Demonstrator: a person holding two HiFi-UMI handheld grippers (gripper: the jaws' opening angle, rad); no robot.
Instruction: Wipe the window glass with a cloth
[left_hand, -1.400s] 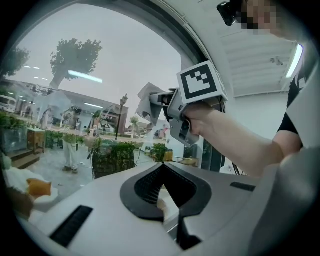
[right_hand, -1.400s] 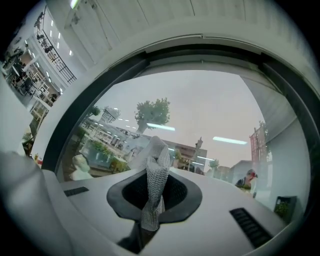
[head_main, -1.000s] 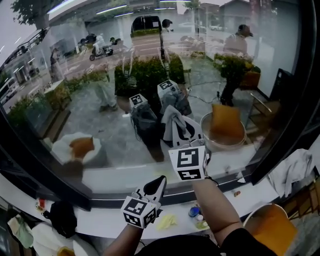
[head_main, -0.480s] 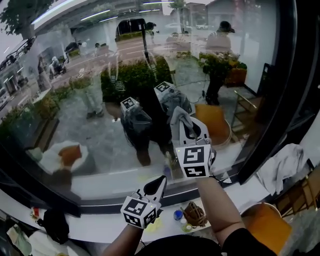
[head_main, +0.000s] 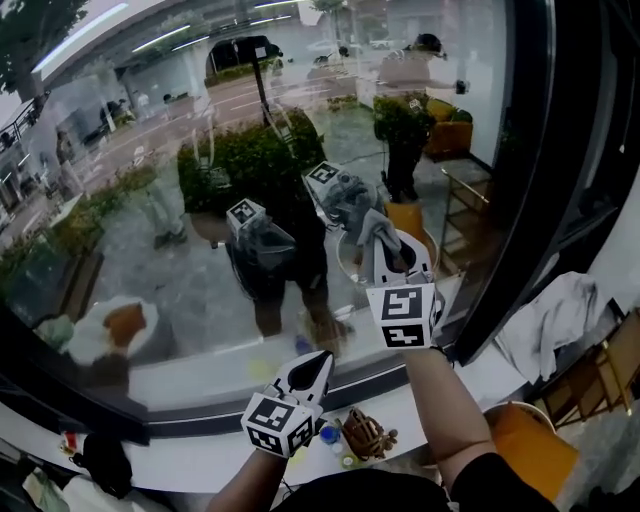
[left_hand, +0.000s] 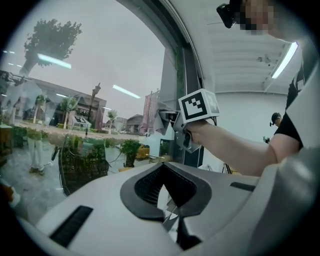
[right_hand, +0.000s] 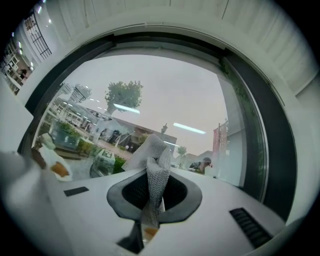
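Right gripper (head_main: 393, 258) shifted right, cloth (head_main: 371, 229) standing upright

A white ledge (head_main: 200, 445) runs along the near edge, below a dark frame (head_main: 505, 220) that rises at the right. On the ledge, near the middle, a small blue cap (head_main: 331, 434) lies just beside a brown woven lump (head_main: 366, 433). At the near right sits an orange seat (head_main: 520, 440), with pale fabric (head_main: 550, 320) draped just beyond it. Far outside stand a green hedge (head_main: 240, 155), a tree (head_main: 40, 25) at the far left, and a dark vehicle (head_main: 235, 50) beyond the hedge.
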